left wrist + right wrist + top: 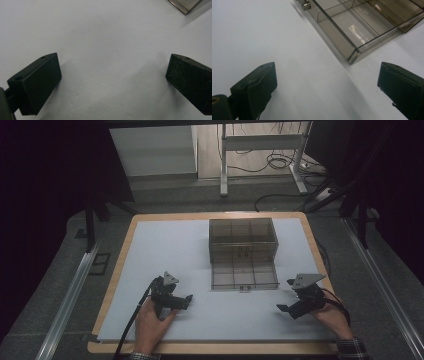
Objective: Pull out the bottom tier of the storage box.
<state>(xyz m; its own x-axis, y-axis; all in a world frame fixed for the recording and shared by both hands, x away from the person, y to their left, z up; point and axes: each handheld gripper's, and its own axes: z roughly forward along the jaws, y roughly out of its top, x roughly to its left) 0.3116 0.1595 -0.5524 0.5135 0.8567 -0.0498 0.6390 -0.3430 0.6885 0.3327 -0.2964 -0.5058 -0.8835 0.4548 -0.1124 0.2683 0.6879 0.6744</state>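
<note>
My right tongs (288,301) and left tongs (183,301) both rest spread and empty on the white worktop (165,250). The smoky clear box (243,239) lies ahead between them, its drawer (244,275) pulled toward me with the knob (306,5) nearer my right tongs; nothing stands between.

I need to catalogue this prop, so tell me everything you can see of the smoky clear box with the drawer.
The box is tinted, see-through plastic by its look, brownish grey, rectangular, upright on the white sheet toward the table's far middle. Thin walls divide it into compartments. Its drawer is pulled out toward the person, flat on the sheet, also divided, looking empty, with a small metallic knob on its front. Neither gripper touches it; both are open, either side of the drawer's front.
</note>
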